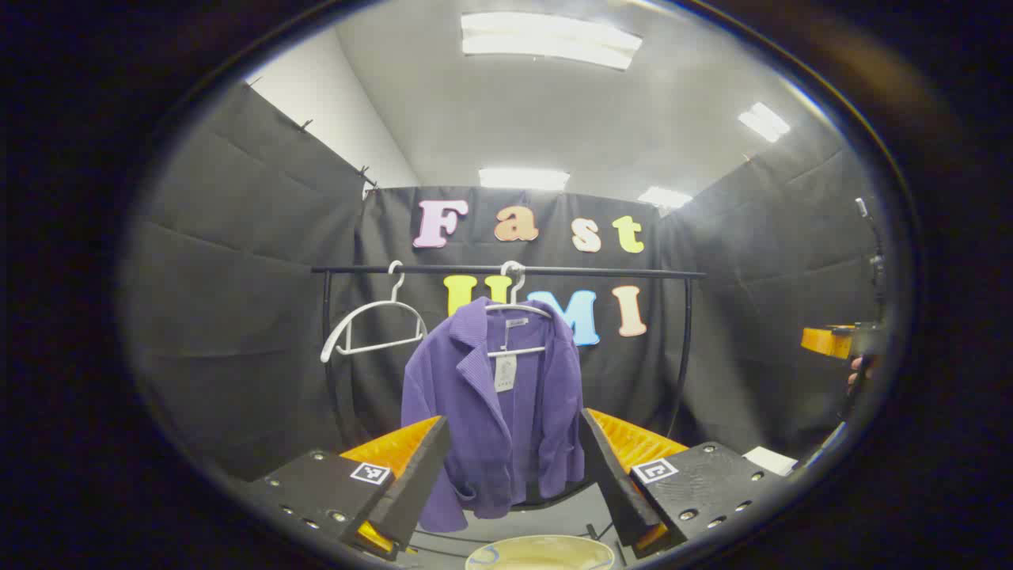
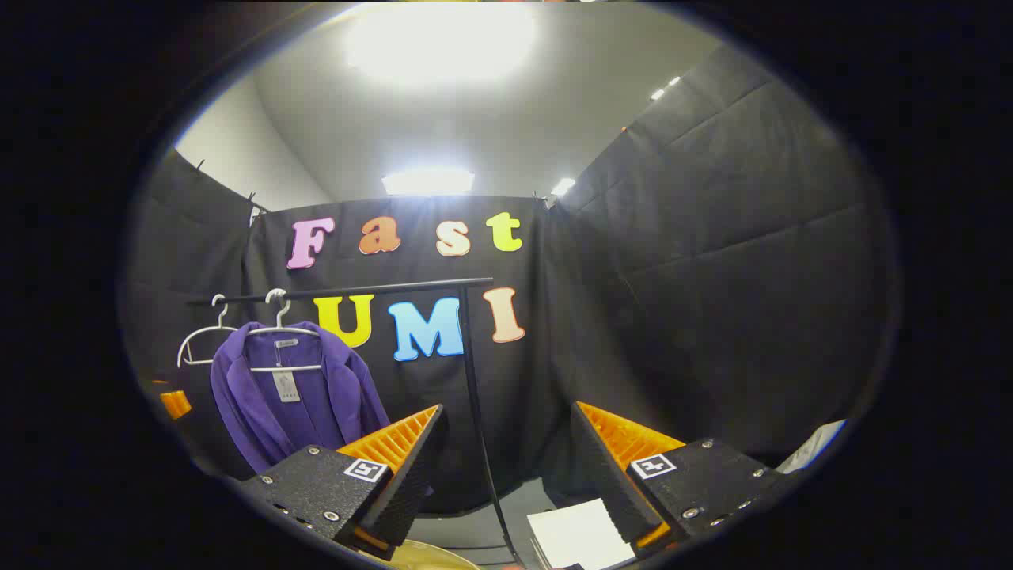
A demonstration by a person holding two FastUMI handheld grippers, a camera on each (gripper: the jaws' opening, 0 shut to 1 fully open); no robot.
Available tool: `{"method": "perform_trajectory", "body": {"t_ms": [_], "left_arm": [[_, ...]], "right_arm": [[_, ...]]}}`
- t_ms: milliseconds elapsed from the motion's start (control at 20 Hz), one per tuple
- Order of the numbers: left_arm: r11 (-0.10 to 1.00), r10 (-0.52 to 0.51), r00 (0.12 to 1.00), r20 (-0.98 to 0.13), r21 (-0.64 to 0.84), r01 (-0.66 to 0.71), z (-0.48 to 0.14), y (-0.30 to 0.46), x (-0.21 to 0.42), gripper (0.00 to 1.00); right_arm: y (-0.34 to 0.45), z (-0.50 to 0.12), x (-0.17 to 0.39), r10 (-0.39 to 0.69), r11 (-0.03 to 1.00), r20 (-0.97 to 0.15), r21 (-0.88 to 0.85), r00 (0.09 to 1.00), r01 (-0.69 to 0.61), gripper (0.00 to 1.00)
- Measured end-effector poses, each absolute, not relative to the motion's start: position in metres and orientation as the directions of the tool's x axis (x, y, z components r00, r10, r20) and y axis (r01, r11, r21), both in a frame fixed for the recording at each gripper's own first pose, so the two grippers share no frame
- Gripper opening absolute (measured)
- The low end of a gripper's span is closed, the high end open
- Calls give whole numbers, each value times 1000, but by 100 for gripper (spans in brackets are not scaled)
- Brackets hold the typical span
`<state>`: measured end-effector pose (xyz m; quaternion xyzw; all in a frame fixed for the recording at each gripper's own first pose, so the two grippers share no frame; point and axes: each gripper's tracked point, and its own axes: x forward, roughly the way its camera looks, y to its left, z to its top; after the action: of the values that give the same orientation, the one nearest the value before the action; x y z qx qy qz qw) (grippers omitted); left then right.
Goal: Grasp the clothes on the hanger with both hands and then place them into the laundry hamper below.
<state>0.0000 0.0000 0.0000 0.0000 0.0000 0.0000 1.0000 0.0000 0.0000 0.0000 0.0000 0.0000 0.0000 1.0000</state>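
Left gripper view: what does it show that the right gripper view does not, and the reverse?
Left gripper view: the purple jacket is framed between the open left gripper fingers, with a hand at the right edge. Right gripper view: white paper lies between the open right gripper fingers; the purple jacket hangs far left. Both: purple jacket, empty hanger, black rail.

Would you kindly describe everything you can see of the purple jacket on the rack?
The purple jacket is a collared, long-sleeved garment of what looks like ribbed, corduroy-like fabric. It hangs open-fronted on a white hanger hooked over the black rail, a pale tag dangling at its neck. Sleeves droop at its sides. Neither gripper touches it.
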Motion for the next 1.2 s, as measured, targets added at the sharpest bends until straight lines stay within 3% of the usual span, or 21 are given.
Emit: {"method": "perform_trajectory", "body": {"t_ms": [100, 150, 650, 750, 800, 1000, 1100, 1200], "left_arm": [[1000, -4, 1000, -2, -8, 4, -1, 4, 3, 99], [1000, -11, 1000, 2, -10, 11, -1, 3, 4, 99], [998, -60, 998, 5, 11, 60, -7, -1, 5, 99], [998, -54, 999, 4, 13, 54, -8, 4, 3, 99], [999, -50, 999, 4, 10, 50, -8, 6, 3, 94], [1000, -16, 1000, -8, 16, 16, -8, 14, 0, 94], [997, 28, 1000, -6, 69, -28, -7, 22, -4, 99], [998, 20, 1000, -2, 65, -20, -8, 15, -6, 94]], "right_arm": [[-6, -3, -12, -32, 999, 4, -30, 999, 32, 92], [-3, -1, -14, -33, 999, 10, -39, 999, 34, 95], [36, -16, -27, 35, 996, -18, -79, 999, -36, 95], [42, -14, -29, 46, 995, -13, -86, 999, -47, 92], [44, -13, -29, 51, 995, -9, -91, 999, -51, 92], [50, -10, -31, 63, 992, -4, -110, 998, -63, 92], [52, -9, -33, 69, 992, 0, -110, 998, -69, 92], [55, -11, -35, 76, 991, -6, -110, 997, -76, 95]]}}
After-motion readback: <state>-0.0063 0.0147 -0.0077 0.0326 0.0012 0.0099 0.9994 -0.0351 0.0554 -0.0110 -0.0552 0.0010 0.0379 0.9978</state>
